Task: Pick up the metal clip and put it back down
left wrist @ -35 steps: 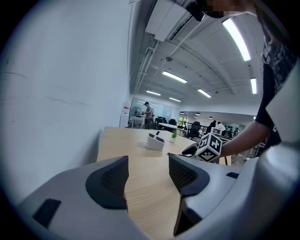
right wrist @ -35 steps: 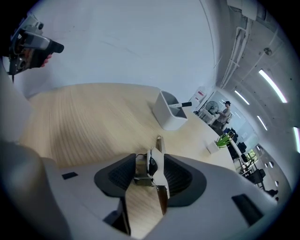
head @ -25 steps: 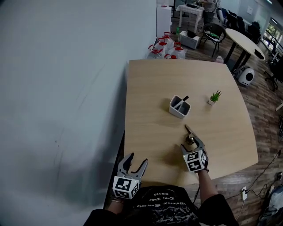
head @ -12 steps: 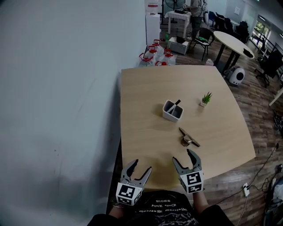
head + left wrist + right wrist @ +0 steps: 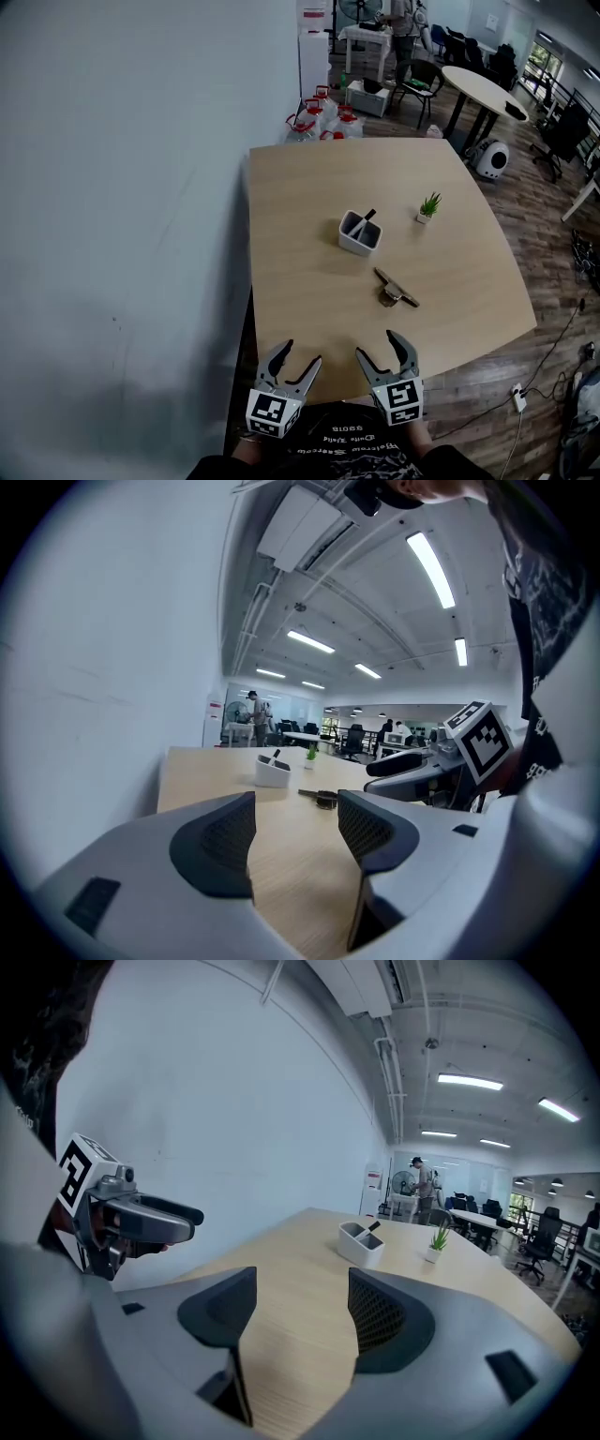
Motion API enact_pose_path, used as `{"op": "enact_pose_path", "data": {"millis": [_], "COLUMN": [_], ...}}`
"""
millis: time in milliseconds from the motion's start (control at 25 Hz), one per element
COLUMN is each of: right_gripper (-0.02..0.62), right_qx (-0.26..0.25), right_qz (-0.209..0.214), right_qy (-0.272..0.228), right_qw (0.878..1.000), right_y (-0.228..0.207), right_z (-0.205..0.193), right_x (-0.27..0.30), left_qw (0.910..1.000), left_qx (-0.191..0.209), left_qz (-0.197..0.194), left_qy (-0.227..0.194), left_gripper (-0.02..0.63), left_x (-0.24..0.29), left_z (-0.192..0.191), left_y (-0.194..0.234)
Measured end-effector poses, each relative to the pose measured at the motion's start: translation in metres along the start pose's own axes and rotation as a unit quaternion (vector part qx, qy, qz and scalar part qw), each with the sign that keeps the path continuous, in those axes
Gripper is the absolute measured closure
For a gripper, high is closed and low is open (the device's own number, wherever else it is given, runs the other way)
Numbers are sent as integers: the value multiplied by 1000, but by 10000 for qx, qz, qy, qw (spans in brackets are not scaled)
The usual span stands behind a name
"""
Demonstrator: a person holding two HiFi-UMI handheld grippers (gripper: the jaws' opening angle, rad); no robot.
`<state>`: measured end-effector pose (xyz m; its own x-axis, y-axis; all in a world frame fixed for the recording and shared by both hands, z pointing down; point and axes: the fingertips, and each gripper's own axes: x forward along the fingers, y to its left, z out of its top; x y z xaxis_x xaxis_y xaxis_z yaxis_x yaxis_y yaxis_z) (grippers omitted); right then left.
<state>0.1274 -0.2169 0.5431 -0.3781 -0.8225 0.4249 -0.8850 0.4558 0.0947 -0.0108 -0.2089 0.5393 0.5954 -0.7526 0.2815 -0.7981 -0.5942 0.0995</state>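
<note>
Right gripper [image 5: 377,348] withdrawn from dark metal clip [image 5: 396,288], jaws apart, empty; left gripper [image 5: 299,354] also agape, idle. Clip lies flat on light wooden table [image 5: 300,197], just nearside of white rectangular pen holder [image 5: 360,233]. Put-down looks complete; next move probably only to keep both grippers clear

The surface [image 5: 309,187] is pale tan with a faint wood grain. The metal clip [image 5: 396,288] reads dark grey-brown with a dull glint. The holder [image 5: 360,234] is white, its pen [image 5: 367,217] black, and the little plant [image 5: 429,201] is bright green in a white pot. The left gripper [image 5: 300,353] and right gripper [image 5: 377,345] are light grey, their fingers [image 5: 375,832] faced in black with a fine mesh pattern, and each bears a cube of black-and-white square markers. The wall [image 5: 122,187] is pale blue-grey, the floor [image 5: 553,234] brown planks, the jugs [image 5: 319,117] clear with red caps, and the person's shirt [image 5: 347,441] black with pale lettering.
</note>
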Motion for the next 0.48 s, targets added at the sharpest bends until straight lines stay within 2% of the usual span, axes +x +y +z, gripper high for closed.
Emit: {"op": "enact_pose_path", "data": {"millis": [320, 440, 480], "right_gripper": [292, 367, 400], "right_qx": [-258, -376, -385], "right_qz": [127, 83, 66], "right_qy": [-100, -193, -221], "right_qw": [9995, 9991, 9990], "right_y": [12, 14, 14], "right_z": [10, 15, 16], "right_x": [-2, -4, -4], "left_qw": [9996, 9994, 9994], "left_qx": [110, 202, 219], "left_qz": [-240, -262, -243], "left_qy": [76, 81, 70], "left_gripper": [341, 349, 385], "left_x": [0, 1, 0], "left_z": [1, 0, 0], "left_y": [-15, -19, -20]}}
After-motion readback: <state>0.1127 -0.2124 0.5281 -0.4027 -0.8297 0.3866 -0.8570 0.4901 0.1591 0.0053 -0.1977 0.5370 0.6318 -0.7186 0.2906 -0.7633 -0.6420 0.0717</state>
